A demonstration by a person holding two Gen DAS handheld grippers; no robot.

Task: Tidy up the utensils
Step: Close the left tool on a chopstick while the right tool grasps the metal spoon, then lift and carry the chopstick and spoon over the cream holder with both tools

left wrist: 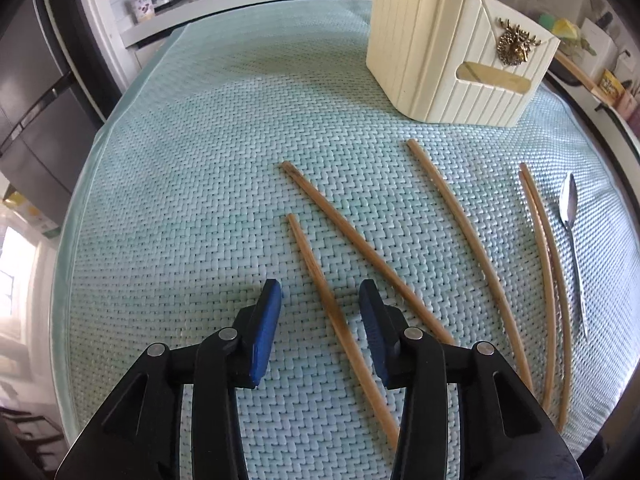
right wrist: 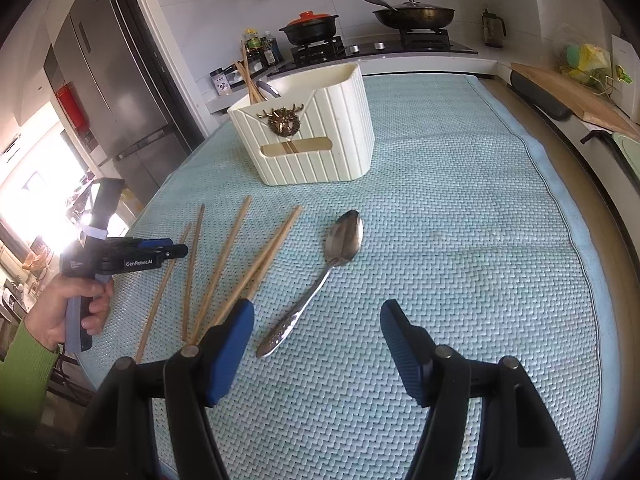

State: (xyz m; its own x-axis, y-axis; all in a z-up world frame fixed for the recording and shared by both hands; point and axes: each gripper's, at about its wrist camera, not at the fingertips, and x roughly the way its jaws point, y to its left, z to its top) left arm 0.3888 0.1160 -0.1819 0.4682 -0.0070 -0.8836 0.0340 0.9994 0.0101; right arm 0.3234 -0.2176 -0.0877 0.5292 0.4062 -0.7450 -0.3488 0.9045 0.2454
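Observation:
Several wooden chopsticks [left wrist: 460,216] lie loose on the pale green woven mat [left wrist: 200,160]. My left gripper [left wrist: 320,300] is open and hovers over the leftmost chopstick [left wrist: 324,292], which lies between its blue pads. A cream utensil holder [left wrist: 452,52] stands at the far right; in the right wrist view the holder [right wrist: 316,132] has chopsticks and a spoon in it. A metal spoon [right wrist: 320,276] lies beside the chopsticks [right wrist: 224,264]. My right gripper [right wrist: 316,312] is open and empty, just above the spoon's handle. The left gripper [right wrist: 176,250] shows at the left there.
A fridge [right wrist: 108,76] stands to the left. A counter at the back carries a stove with a pan [right wrist: 416,14] and a pot [right wrist: 310,28]. A wooden board [right wrist: 572,96] lies on the right counter. The mat's edges run close on the left and right.

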